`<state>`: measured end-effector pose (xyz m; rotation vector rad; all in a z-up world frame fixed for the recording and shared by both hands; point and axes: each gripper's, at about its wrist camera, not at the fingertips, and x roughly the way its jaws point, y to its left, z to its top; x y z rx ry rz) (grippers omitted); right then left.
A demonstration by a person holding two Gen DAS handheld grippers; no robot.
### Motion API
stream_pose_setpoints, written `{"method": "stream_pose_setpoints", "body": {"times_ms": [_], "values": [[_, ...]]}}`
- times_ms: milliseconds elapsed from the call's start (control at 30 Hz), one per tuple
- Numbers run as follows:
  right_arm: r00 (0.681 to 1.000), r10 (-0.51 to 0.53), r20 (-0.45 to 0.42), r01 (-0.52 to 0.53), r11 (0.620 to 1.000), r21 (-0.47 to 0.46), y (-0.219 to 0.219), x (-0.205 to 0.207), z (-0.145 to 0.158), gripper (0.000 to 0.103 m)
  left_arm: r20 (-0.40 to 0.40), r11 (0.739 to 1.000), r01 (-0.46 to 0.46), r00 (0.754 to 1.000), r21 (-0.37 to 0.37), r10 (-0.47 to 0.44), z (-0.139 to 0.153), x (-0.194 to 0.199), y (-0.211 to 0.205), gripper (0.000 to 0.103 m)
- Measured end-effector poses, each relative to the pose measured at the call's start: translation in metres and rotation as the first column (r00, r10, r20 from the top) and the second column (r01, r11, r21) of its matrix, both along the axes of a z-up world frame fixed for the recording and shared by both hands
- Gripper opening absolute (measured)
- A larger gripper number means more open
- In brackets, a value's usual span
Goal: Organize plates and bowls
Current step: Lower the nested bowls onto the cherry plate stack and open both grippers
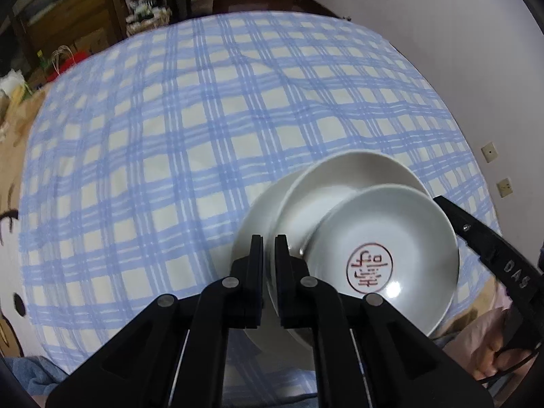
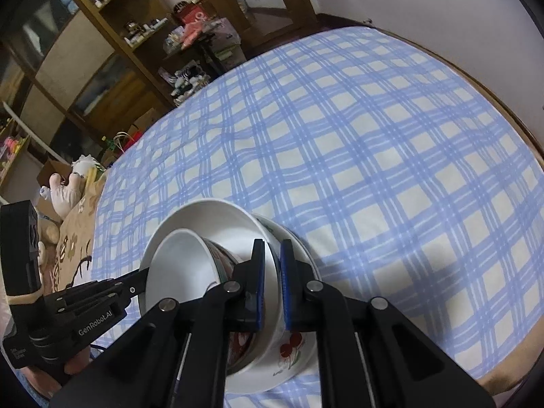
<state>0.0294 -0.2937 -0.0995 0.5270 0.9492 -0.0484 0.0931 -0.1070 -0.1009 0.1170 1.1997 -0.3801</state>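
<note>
A stack of white dishes sits near the front of the blue-checked cloth. In the left wrist view a small bowl with a red seal mark (image 1: pixel 384 255) leans in a larger white bowl (image 1: pixel 340 183), over a white plate (image 1: pixel 251 217). My left gripper (image 1: pixel 268 248) is shut on the larger bowl's near rim. In the right wrist view the small bowl (image 2: pixel 180 265) sits inside the larger bowl (image 2: pixel 217 217) on a cherry-patterned plate (image 2: pixel 289 350). My right gripper (image 2: pixel 271 255) is shut on the larger bowl's rim. Each gripper shows in the other's view, the right one (image 1: pixel 482 238) and the left one (image 2: pixel 85 292).
The blue-checked cloth (image 1: pixel 204 119) covers a wide table. Wooden shelves (image 2: pixel 102 51) with clutter stand beyond the far left edge. A white wall (image 1: pixel 442 51) runs along the right side. A brown patterned cloth (image 2: pixel 71 238) lies at the left.
</note>
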Motion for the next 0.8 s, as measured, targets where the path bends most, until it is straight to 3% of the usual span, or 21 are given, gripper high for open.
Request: {"method": "stream_pose_setpoints", "body": {"times_ms": [67, 233, 333, 500, 567, 700, 767, 800], "values": [[1.0, -0.012, 0.008, 0.012, 1.0, -0.023, -0.003, -0.003, 0.005, 0.01, 0.01, 1.0, 0.004, 1.0, 0.021, -0.005, 0.003, -0.004, 0.001, 0.009], [0.998, -0.02, 0.059, 0.023, 0.999, -0.039, -0.01, -0.019, 0.026, 0.01, 0.02, 1.0, -0.017, 1.0, -0.009, 0.017, 0.013, -0.014, 0.017, 0.013], [0.995, -0.009, 0.101, 0.015, 0.999, -0.052, -0.01, -0.031, 0.041, 0.01, 0.11, 0.999, -0.043, 0.993, 0.016, 0.04, 0.031, -0.026, 0.025, 0.013], [0.985, 0.017, 0.169, 0.0, 0.995, -0.097, -0.004, -0.054, 0.067, 0.011, 0.222, 0.998, -0.057, 0.973, -0.015, 0.058, 0.064, -0.045, 0.039, 0.016], [0.979, 0.039, 0.201, -0.017, 0.994, -0.111, 0.0, -0.063, 0.077, 0.018, 0.266, 0.997, -0.07, 0.961, -0.025, 0.074, 0.079, -0.055, 0.046, 0.021], [0.964, 0.076, 0.256, -0.04, 0.989, -0.144, 0.01, -0.082, 0.093, 0.027, 0.342, 0.996, -0.086, 0.936, -0.002, 0.081, 0.099, -0.078, 0.059, 0.043], [0.954, 0.084, 0.287, -0.036, 0.985, -0.168, 0.013, -0.095, 0.102, 0.052, 0.386, 0.996, -0.091, 0.919, 0.002, 0.083, 0.107, -0.091, 0.064, 0.051], [0.949, 0.083, 0.304, -0.029, 0.983, -0.181, 0.015, -0.102, 0.106, 0.056, 0.405, 0.996, -0.089, 0.911, 0.001, 0.081, 0.111, -0.097, 0.067, 0.056]]}}
